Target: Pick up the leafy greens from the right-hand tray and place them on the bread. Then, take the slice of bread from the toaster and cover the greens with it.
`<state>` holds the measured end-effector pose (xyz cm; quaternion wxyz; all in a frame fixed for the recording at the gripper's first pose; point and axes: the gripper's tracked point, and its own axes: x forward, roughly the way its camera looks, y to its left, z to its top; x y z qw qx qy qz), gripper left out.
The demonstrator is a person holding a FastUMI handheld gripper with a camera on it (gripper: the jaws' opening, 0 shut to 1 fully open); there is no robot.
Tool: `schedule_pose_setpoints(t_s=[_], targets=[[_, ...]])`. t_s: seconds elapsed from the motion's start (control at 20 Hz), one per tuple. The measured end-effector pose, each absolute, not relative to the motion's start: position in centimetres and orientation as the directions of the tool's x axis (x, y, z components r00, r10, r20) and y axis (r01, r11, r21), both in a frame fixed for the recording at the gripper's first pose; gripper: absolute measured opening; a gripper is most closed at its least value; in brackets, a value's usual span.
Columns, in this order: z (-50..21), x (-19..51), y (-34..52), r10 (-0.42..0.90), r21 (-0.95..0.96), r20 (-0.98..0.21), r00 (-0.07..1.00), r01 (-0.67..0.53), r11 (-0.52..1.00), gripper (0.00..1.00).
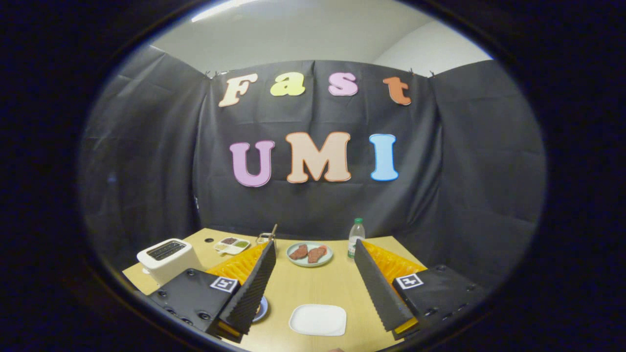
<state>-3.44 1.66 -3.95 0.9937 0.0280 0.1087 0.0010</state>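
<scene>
Hand-held gripper released, fingers spread wide and grasping nothing, held above the wooden desk. Empty white tray lying flat on the desk between the fingers, close in. Beyond the fingertips at about 12 o'clock, a pale green plate carrying two brownish slices; whether bread or meat cannot be told. Clear bottle with a green cap upright just beside that plate, at its 3 o'clock. White toaster at 10 o'clock from the white tray, outside the left finger, slots on top; slice inside not discernible. Small divided dish with dark and green fillings at 11 o'clock, between toaster and plate; leafy greens possibly there, too small to tell. Small glass container just beside that dish. Rim of a dark round dish peeking from behind the left finger.
</scene>
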Motion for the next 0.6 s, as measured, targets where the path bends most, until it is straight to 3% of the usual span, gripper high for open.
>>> schedule_pose_setpoints(t_s=[0.25,0.6], targets=[[-0.9,-5.5,-0.5,-0.069,0.037,-0.141,0.988,0.075,0.996,1.0],[-0.6,-6.1,-1.0,-0.093,-0.004,-0.134,0.987,0.093,0.996,1.0]])
